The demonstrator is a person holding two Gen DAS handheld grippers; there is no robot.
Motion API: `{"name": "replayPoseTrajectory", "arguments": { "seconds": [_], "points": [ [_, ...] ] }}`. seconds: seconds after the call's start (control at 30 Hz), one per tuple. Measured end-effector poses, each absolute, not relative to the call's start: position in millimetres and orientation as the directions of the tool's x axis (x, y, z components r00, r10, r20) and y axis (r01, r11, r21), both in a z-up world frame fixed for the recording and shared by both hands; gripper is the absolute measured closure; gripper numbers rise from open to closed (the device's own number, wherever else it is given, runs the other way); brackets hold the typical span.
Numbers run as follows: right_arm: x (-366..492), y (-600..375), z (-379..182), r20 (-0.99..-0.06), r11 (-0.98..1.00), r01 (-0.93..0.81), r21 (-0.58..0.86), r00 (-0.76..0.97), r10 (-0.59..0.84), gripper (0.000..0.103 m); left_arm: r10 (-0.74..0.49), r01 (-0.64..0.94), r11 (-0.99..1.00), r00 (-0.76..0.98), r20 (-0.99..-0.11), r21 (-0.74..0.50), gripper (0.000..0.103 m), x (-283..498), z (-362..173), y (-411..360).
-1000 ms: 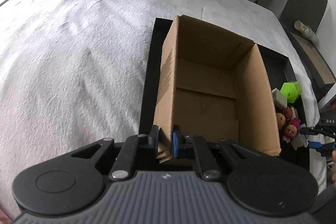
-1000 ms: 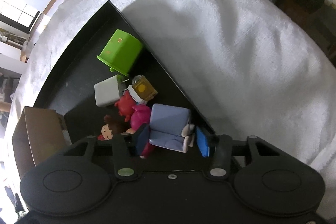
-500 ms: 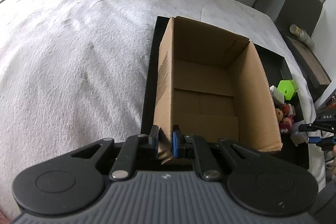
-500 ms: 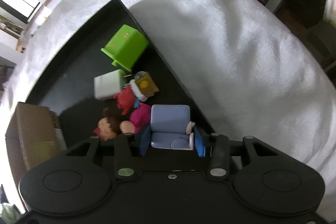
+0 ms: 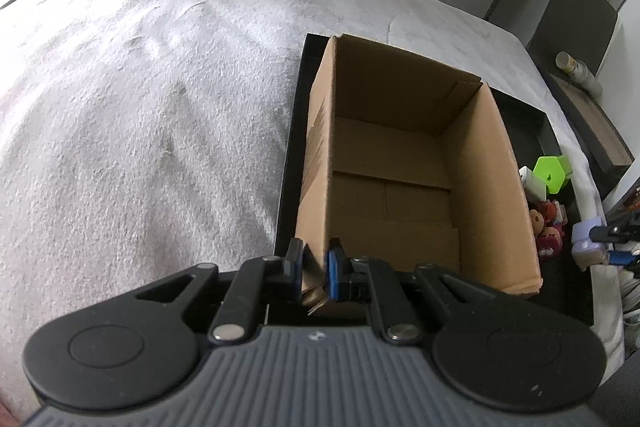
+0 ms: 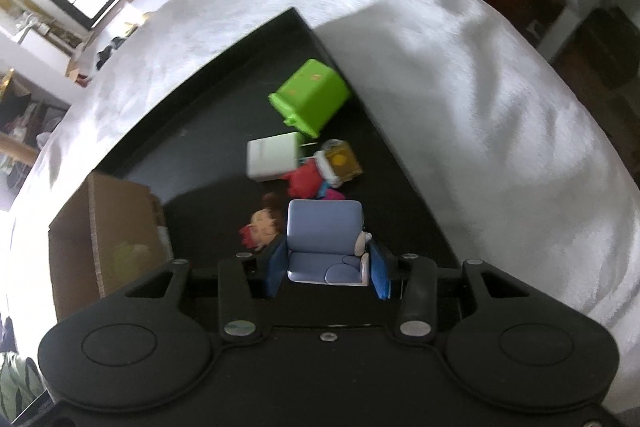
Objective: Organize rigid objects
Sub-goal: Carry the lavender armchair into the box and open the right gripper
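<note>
Left gripper (image 5: 313, 269) clamped on the near wall of the box (image 5: 404, 163), one pad outside the cardboard and one inside, close to the near left corner. Box open-topped and bare inside, standing on the left part of the black tray (image 5: 532, 119), which lies on a white fleecy cover (image 5: 152, 115). Right gripper (image 6: 326, 269) clamped on a small pale-blue toy armchair (image 6: 325, 239), blue pads pressed to its two arms, chair back pointing away from the camera; chair held above the tray floor rather than lying among the other toys. Same gripper visible at the right edge of the left wrist view (image 5: 608, 243), chair a lilac block at its tip, just right of the box's right wall. Remaining toys bunched on the tray between box and right rim: green bin (image 6: 310, 97) tipped on its side, farthest away; white block (image 6: 274, 161) just nearer, touching it; red figure (image 6: 306, 181) beside the block; small yellow-and-white piece (image 6: 340, 161) to the right of the red figure; brown-haired doll head (image 6: 264, 223) nearest, partly behind the left pad; a scrap of pink showing behind the chair back. Right wrist view slightly blurred, finer detail of the figures not legible. Shelving and floor clutter beyond the cover's edge.
</note>
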State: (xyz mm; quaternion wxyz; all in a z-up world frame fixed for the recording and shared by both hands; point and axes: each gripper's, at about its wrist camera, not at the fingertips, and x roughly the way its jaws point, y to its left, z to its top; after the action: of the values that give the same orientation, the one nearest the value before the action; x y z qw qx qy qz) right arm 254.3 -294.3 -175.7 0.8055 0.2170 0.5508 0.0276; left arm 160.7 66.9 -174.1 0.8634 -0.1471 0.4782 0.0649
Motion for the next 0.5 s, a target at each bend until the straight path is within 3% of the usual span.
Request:
{"name": "replayPoseTrajectory", "arguments": {
  "seconds": [0.5],
  "points": [
    [259.2,-224.2,-101.6,-0.821,0.932,-0.039,0.360,0.461,0.337,0.061,-0.032,-0.247,0.949,0.546,-0.837,-0.198,0.091,157.9,-176.1,67.5]
  ]
}}
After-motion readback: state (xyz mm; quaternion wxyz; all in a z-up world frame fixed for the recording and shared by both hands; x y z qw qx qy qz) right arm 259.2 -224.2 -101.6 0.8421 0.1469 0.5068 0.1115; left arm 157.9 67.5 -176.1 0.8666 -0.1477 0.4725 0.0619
